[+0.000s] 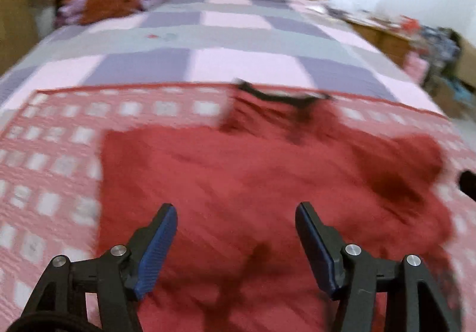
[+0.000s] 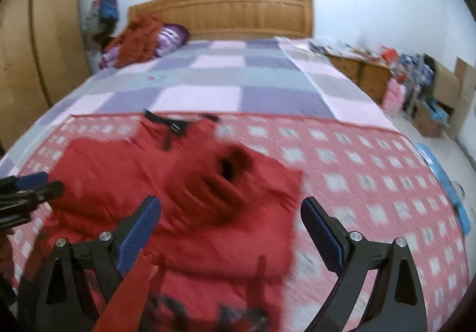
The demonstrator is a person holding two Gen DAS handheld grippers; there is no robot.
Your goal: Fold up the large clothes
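A large red garment (image 1: 253,183) with a black collar (image 1: 276,95) lies spread on the red-and-white checked blanket (image 1: 59,138) at the near end of the bed; it also shows in the right wrist view (image 2: 178,198). One sleeve is bunched on its right side (image 2: 229,165). My left gripper (image 1: 236,213) is open and empty, low over the garment's near part. My right gripper (image 2: 230,204) is open and empty over the garment's right half. The left gripper's fingers (image 2: 32,183) show at the left edge of the right wrist view. Both views are motion-blurred.
A purple-and-pink checked quilt (image 1: 223,43) covers the far bed up to the wooden headboard (image 2: 226,13). A pile of orange and purple bedding (image 2: 142,40) sits at the far left. A wardrobe (image 2: 32,49) stands left; cluttered low cabinets (image 2: 372,73) and boxes stand right.
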